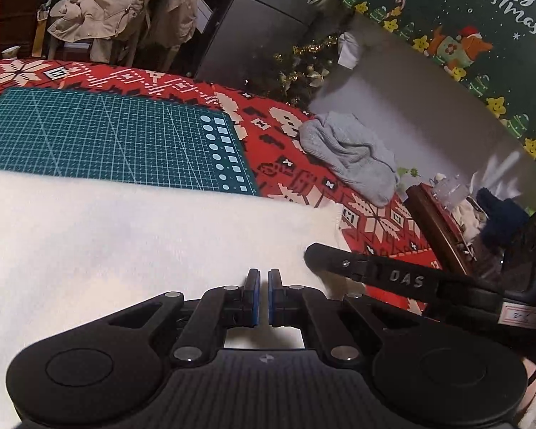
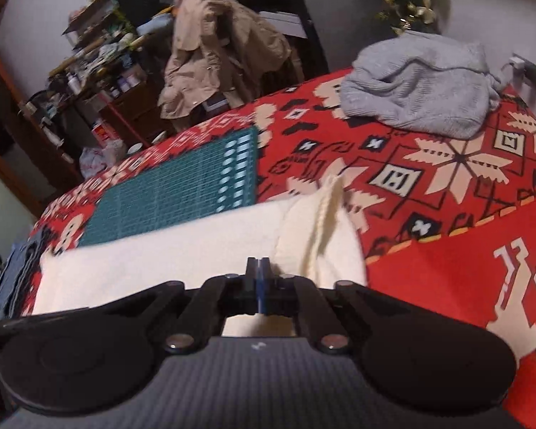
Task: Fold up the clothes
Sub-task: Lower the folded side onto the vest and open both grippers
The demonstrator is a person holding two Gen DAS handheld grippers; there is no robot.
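White knit garment point(image 1: 132, 243) lies spread across the red patterned cloth point(image 1: 303, 164) on our surface, its far edge overlapping the green cutting mat point(image 1: 100, 136). Our left gripper point(image 1: 264, 295) hovers over it, jaws nearly together with only a sliver between them; our right gripper point(image 2: 257, 286) shows jaws pressed tight. Grey sweater point(image 2: 418, 89) sits crumpled well apart.

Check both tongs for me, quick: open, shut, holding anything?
Left tongs: nearly shut, a slim gap, over the white garment; no grip visible.
Right tongs: shut; whether they pinch the white garment cannot be told.
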